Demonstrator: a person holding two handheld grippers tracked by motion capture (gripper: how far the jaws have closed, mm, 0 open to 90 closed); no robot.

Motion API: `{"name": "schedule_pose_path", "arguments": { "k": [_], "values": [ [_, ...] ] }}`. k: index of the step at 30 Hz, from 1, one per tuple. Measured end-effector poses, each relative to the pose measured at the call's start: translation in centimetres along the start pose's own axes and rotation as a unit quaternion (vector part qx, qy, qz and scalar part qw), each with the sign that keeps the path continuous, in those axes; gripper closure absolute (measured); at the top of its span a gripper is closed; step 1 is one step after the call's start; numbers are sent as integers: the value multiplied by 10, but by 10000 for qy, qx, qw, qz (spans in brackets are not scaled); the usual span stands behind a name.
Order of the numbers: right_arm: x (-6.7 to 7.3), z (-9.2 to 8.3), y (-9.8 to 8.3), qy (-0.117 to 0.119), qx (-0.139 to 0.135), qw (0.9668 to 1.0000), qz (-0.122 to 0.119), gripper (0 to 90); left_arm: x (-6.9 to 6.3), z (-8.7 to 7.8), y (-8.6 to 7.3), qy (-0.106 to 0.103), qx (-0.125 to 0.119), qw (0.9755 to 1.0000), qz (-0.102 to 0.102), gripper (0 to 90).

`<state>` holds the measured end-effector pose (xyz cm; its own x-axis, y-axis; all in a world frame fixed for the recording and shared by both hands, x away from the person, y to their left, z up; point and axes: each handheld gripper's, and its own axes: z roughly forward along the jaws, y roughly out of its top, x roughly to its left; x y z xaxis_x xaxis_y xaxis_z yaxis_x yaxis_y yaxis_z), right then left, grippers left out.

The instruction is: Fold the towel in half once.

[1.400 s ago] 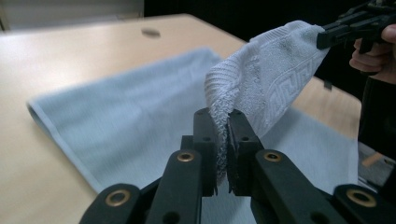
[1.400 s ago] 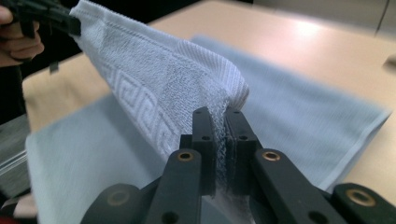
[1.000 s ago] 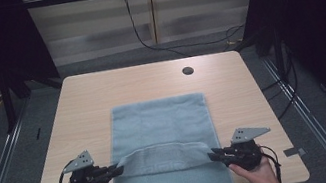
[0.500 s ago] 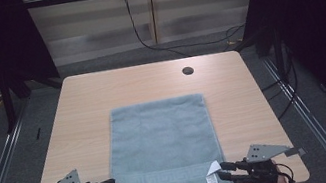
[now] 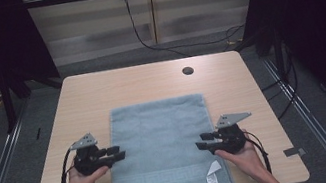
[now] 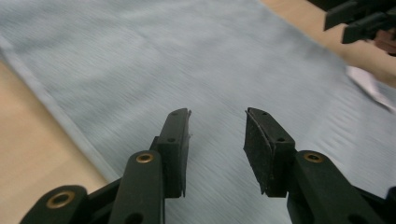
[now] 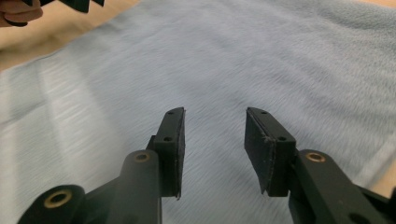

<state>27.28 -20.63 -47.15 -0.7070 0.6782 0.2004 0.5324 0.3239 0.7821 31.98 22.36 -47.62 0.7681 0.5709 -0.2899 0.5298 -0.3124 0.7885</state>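
Step in hand, as judged: folding the pale blue rectangular terry towel (image 5: pixel 164 154), with both grippers coming in for a fresh hold along its long sides.

- Your left gripper (image 5: pixel 120 152) sits at the towel's left edge, fingers (image 6: pixel 175 149) spread, nothing between them. Its jaws have just been opening.
- Your right gripper (image 5: pixel 199 142) sits over the towel's right side, fingers (image 7: pixel 266 149) spread, nothing between them; these jaws have also just been opening.
- The towel lies flat on the light wooden surface (image 5: pixel 100 90), its near end doubled over at the surface's front edge, a white care label (image 5: pixel 212 174) turned up at the near right corner.

Advice: take matching points on the two long edges, level with each other across the towel, so the fold line runs square. Slide the lower finger under the hem before closing; a bite on the top pile alone is likely to slip. Lift both hands together at equal height.

Relative position: in the left gripper view the towel lies below and ahead of the fingers, its hem running beside them. In the right gripper view the cloth lies under both fingers. Whether they touch it, you cannot tell.
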Motion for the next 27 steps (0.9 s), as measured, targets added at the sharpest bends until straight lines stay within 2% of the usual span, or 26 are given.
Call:
{"name": "schedule_pose_path", "arguments": {
  "k": [1,2,3,4,6,8,9,10,12,16,19,20,23,27],
  "values": [
    [0,0,0,0,0,10000,0,586,6,6,4,1,34,10000,-79,611],
    [-9,13,5,-15,88,10000,36,585,16,17,9,116,73,9999,-80,611],
    [-13,20,8,-85,149,9998,45,581,20,23,10,226,117,9996,-100,611],
    [-13,20,8,-85,149,9998,45,581,20,23,10,226,117,9996,-100,611],
    [-21,32,12,-102,188,9997,88,574,28,32,9,218,156,9994,-219,611],
    [-31,50,15,-274,367,9989,88,564,32,37,7,372,259,9989,-152,602],
    [-31,50,15,-274,367,9989,88,564,34,38,5,411,393,9984,-81,602],
    [-35,56,14,-254,381,9987,216,564,35,39,4,395,404,9984,-68,606],
    [-35,58,12,-248,400,9986,243,564,35,37,2,375,389,9985,-49,612],
    [-30,51,7,-255,522,9982,177,564,28,35,-4,328,382,9987,67,615],
    [-24,44,-1,-194,502,9984,169,566,13,28,-13,175,464,9985,220,618],
    [-24,44,-1,-194,502,9984,169,566,13,28,-13,175,464,9985,220,618],
    [-13,35,-9,-173,576,9982,79,568,2,23,-20,122,505,9983,280,618],
    [-5,26,-16,-84,637,9979,101,568,-4,20,-25,42,487,9985,246,618]
  ]
}}
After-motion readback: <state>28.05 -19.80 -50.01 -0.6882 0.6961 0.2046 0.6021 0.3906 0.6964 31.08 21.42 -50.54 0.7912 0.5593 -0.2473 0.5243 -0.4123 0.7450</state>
